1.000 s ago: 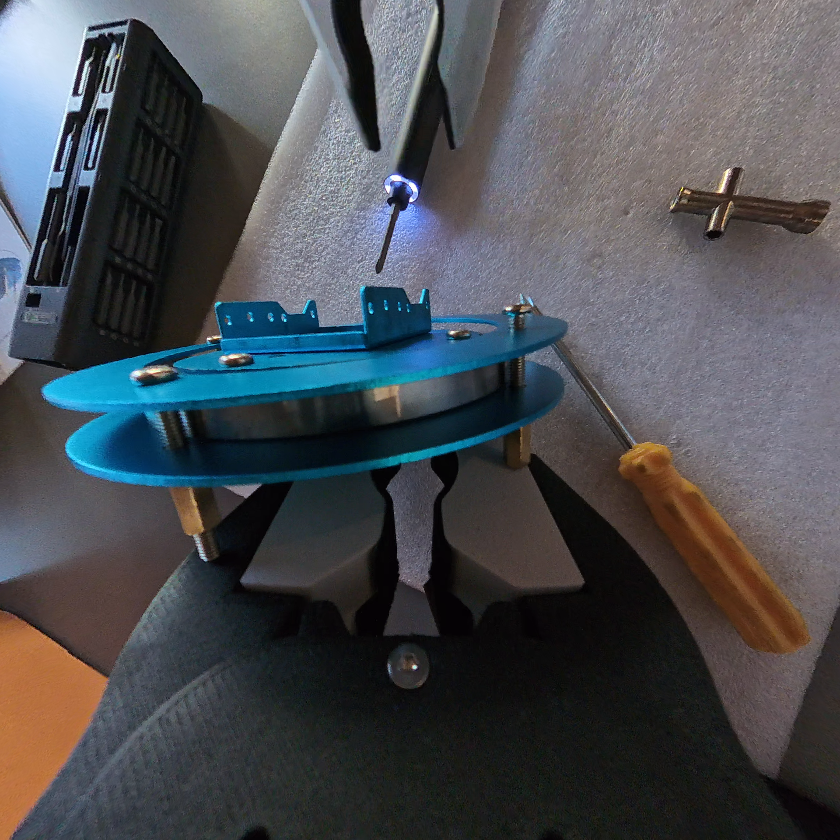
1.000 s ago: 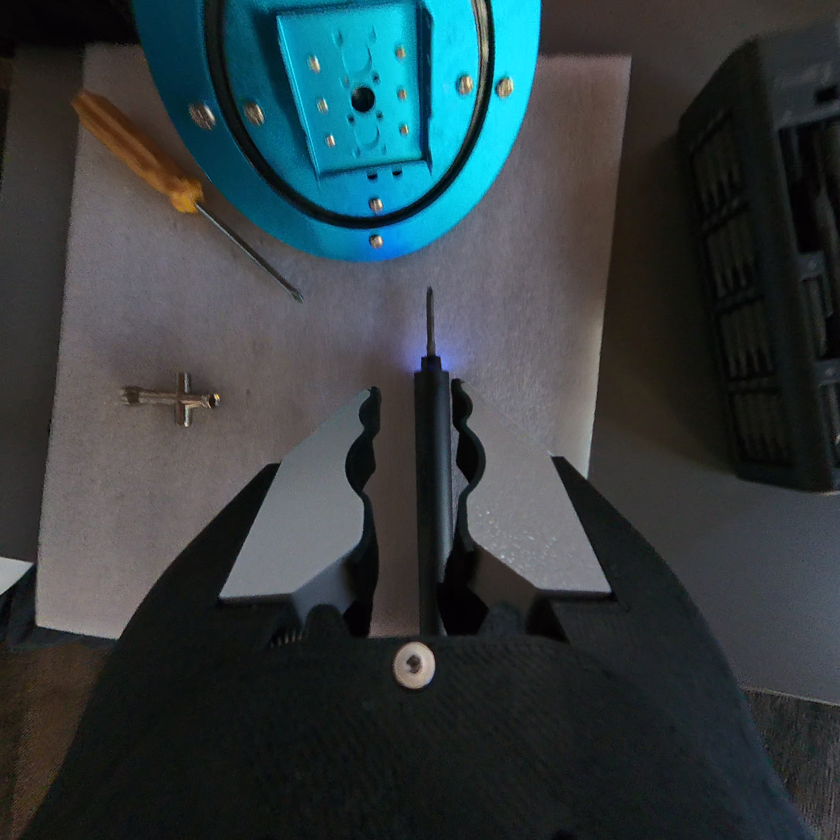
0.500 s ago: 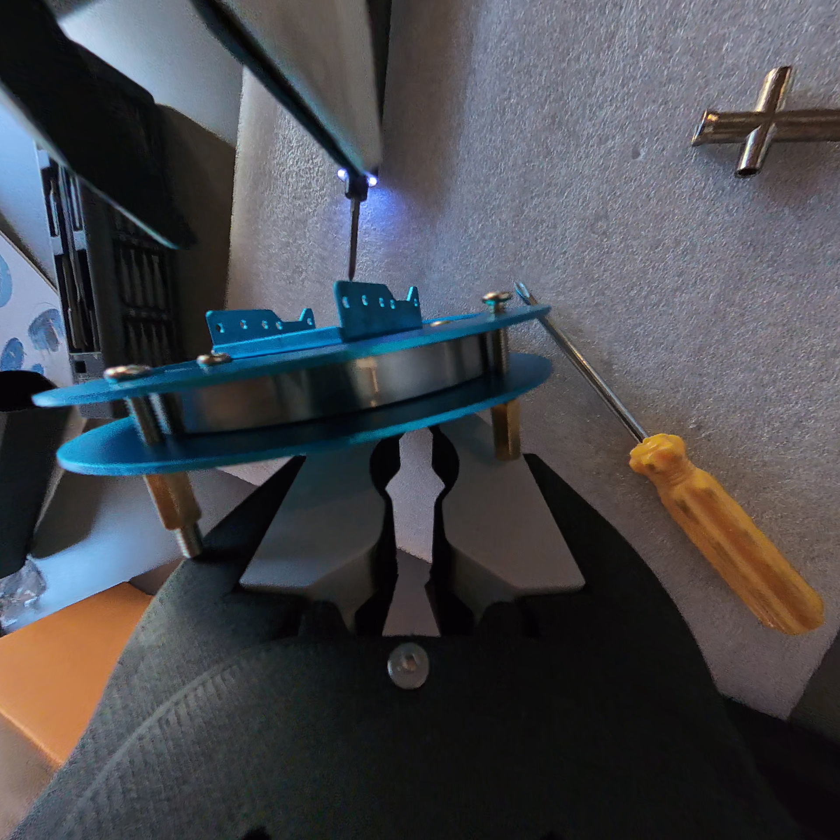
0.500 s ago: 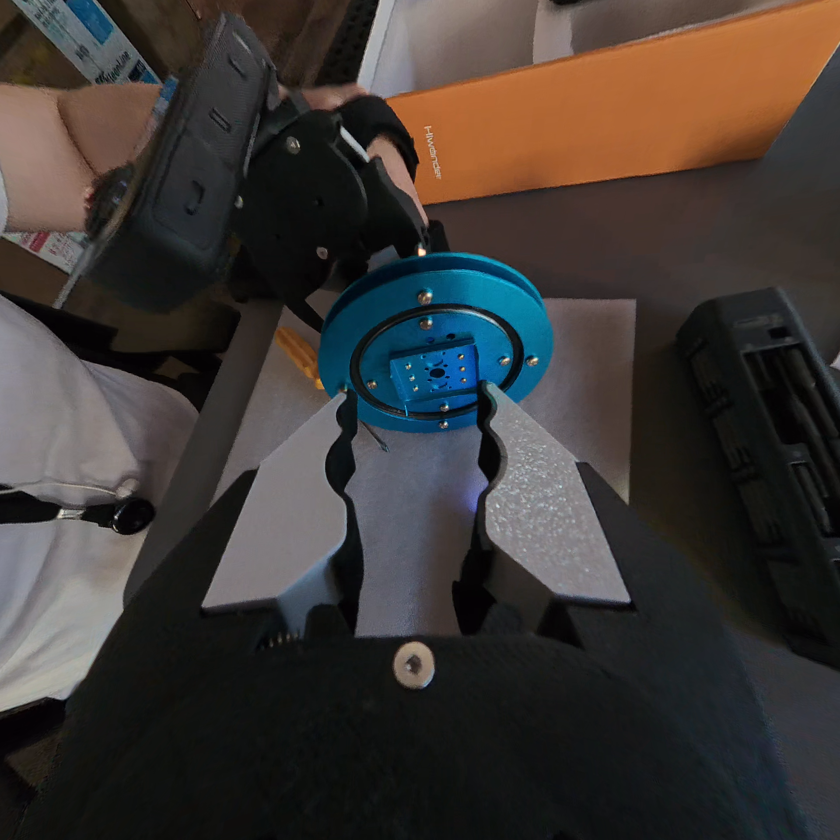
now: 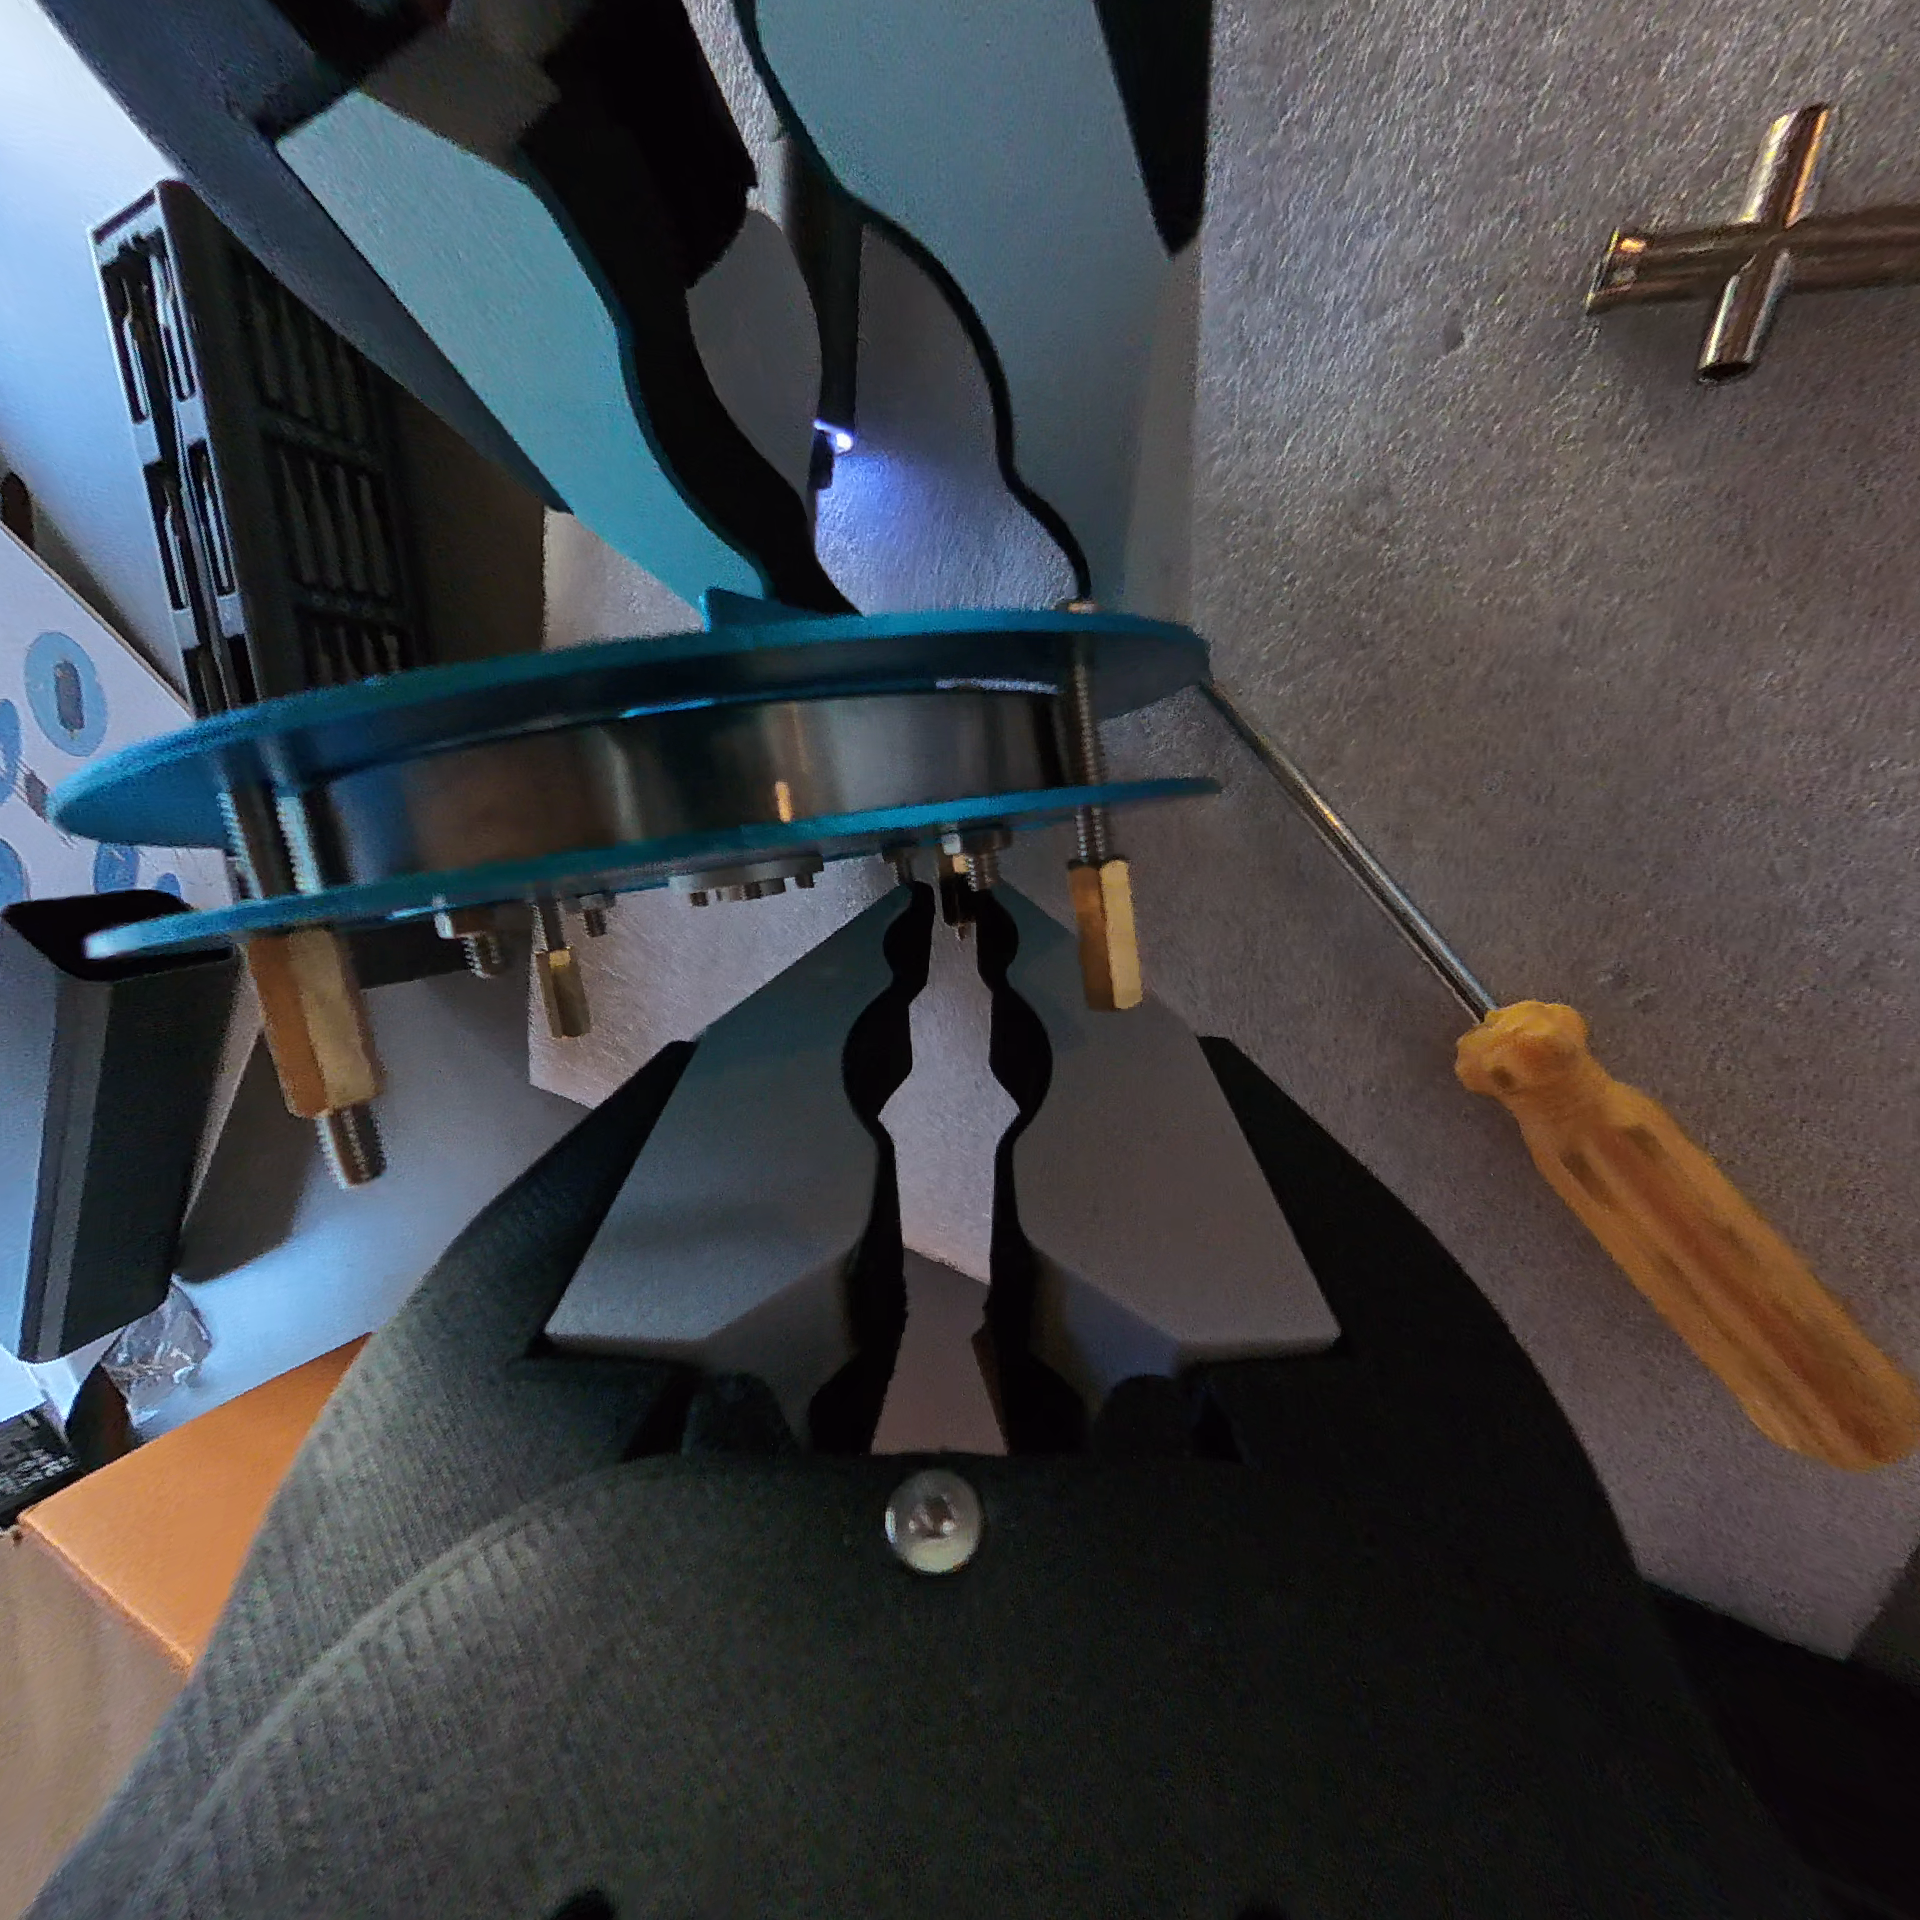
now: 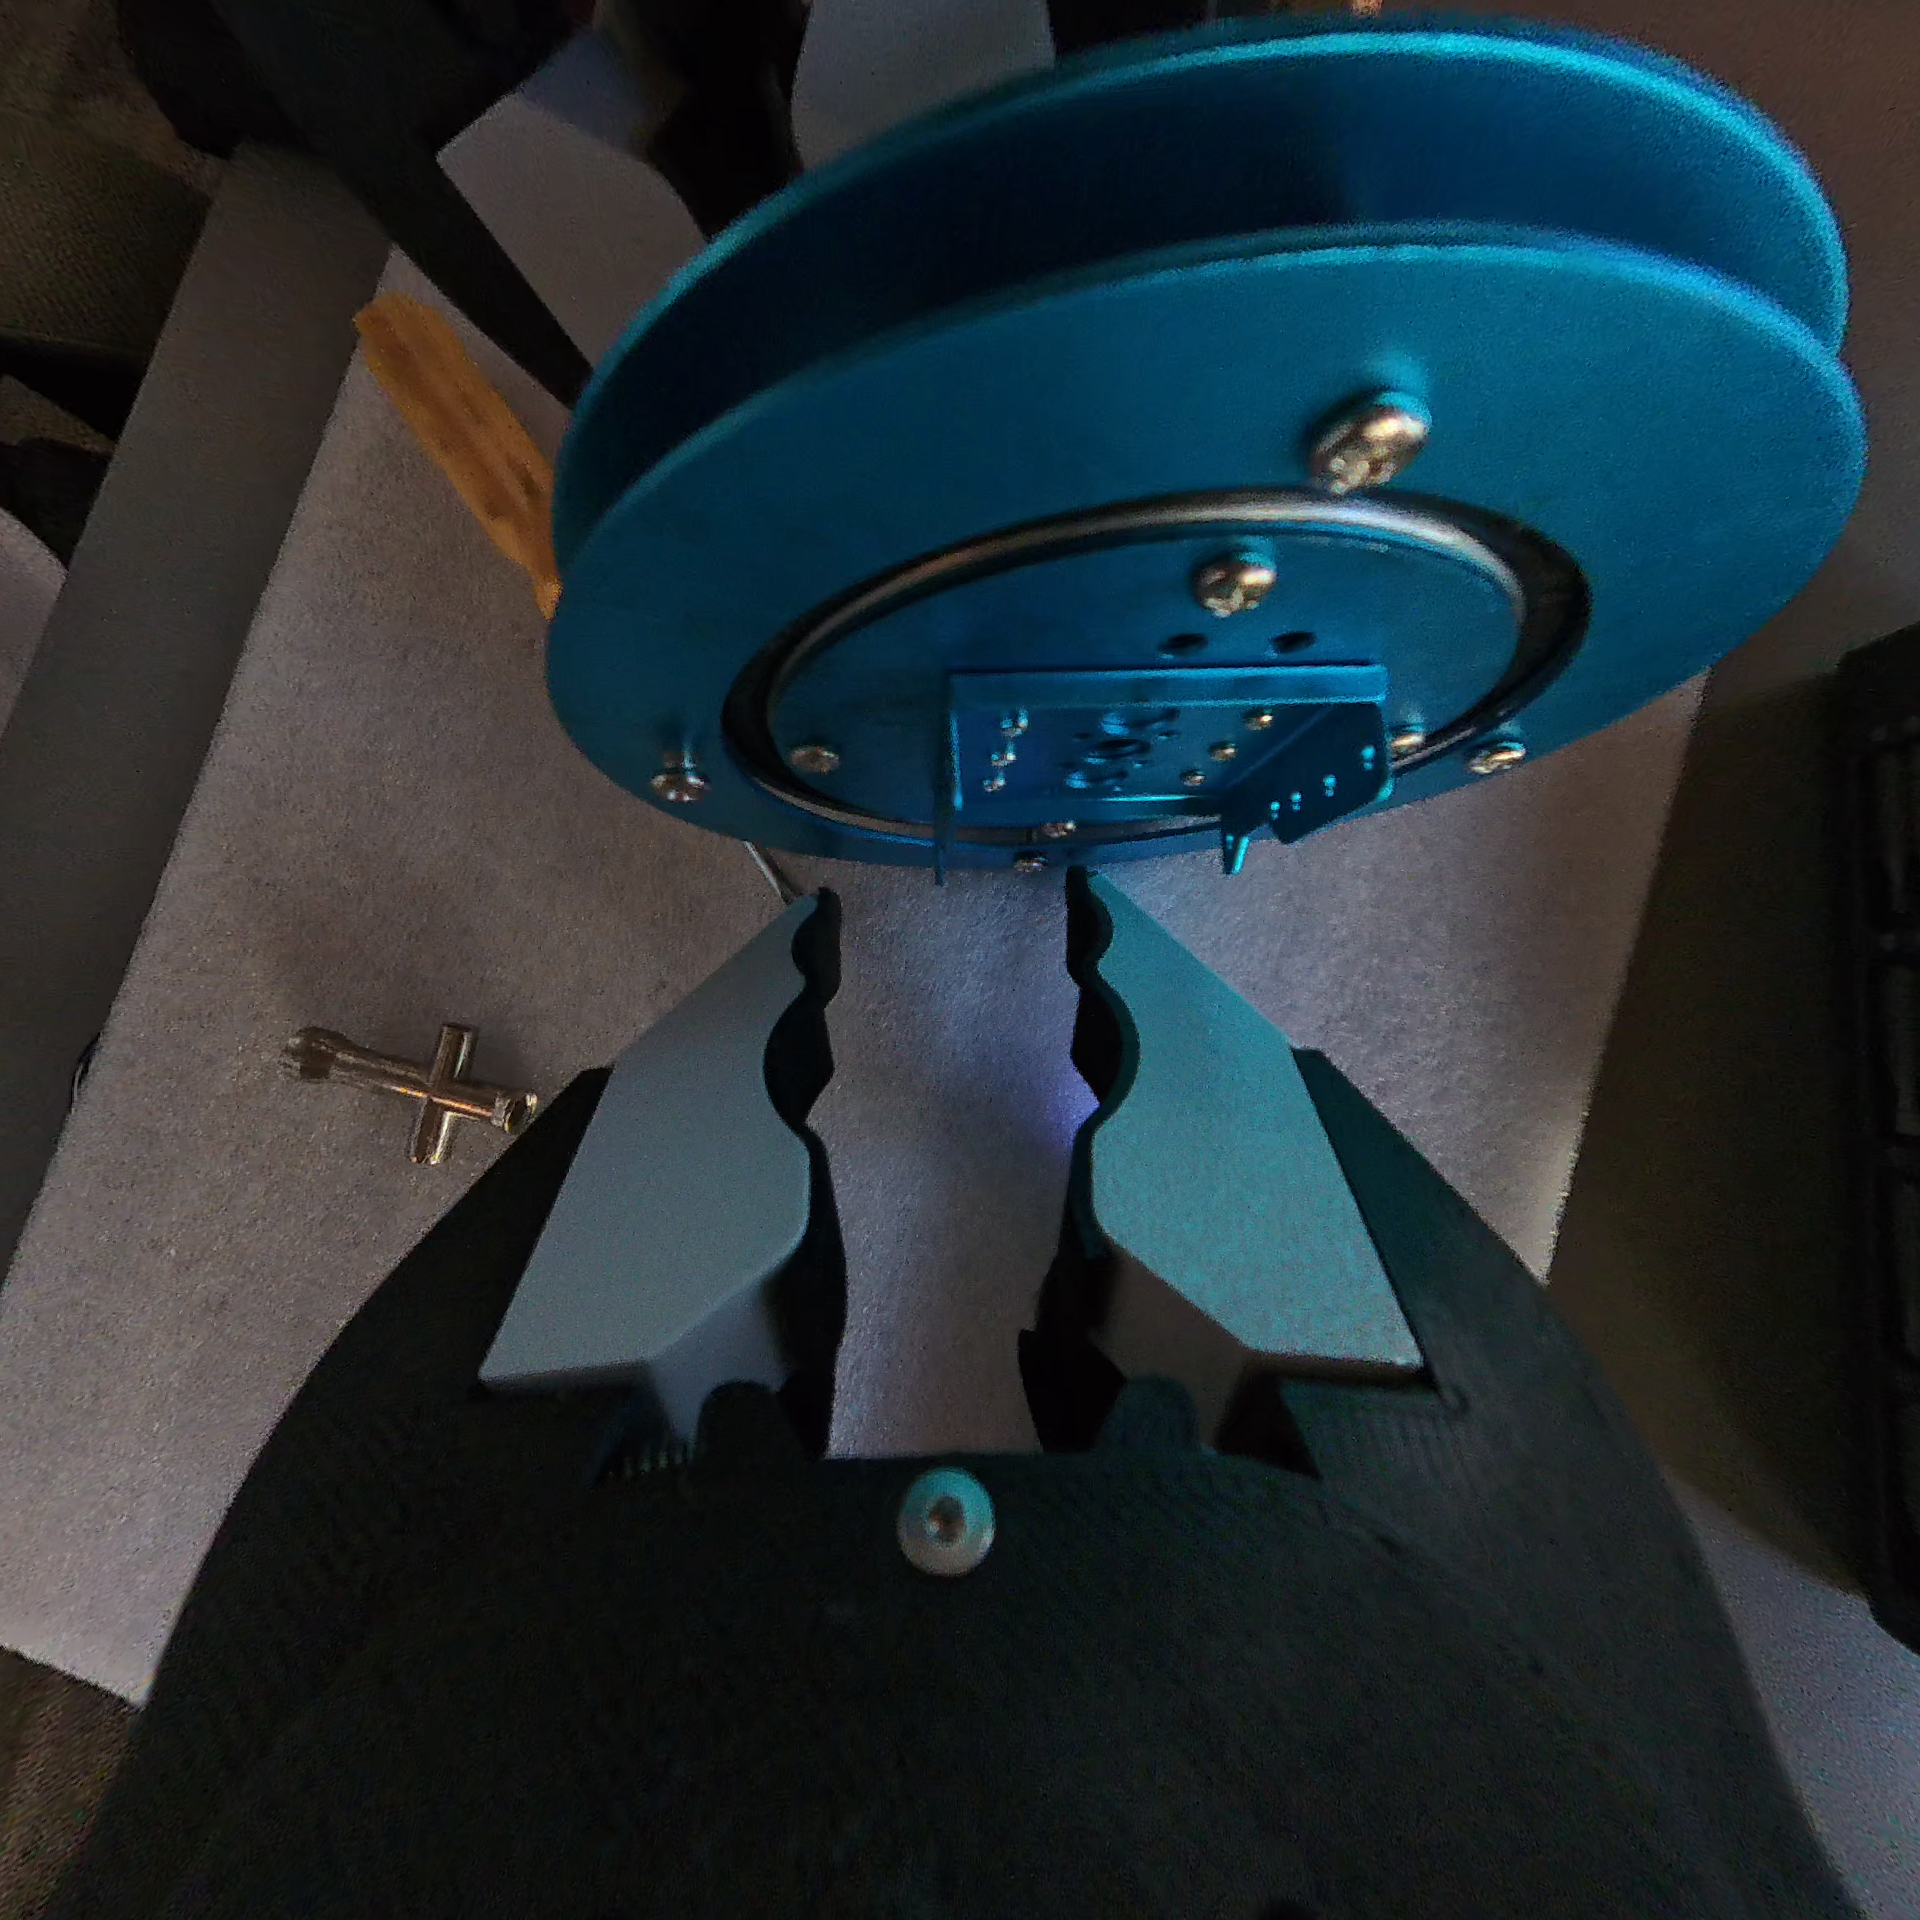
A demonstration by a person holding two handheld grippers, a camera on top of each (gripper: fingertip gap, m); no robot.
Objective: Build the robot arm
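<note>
My left gripper is pinching the underside of the blue two-disc assembly, lifting it tilted above the foam mat. My right gripper is hovering spread beside its bracket face.

**Two wrist cameras, face to face**

The left wrist view looks edge-on, very near, at the blue disc assembly; the right wrist view faces its bracketed face from opposite; both share the foam pad and cross wrench.
</note>
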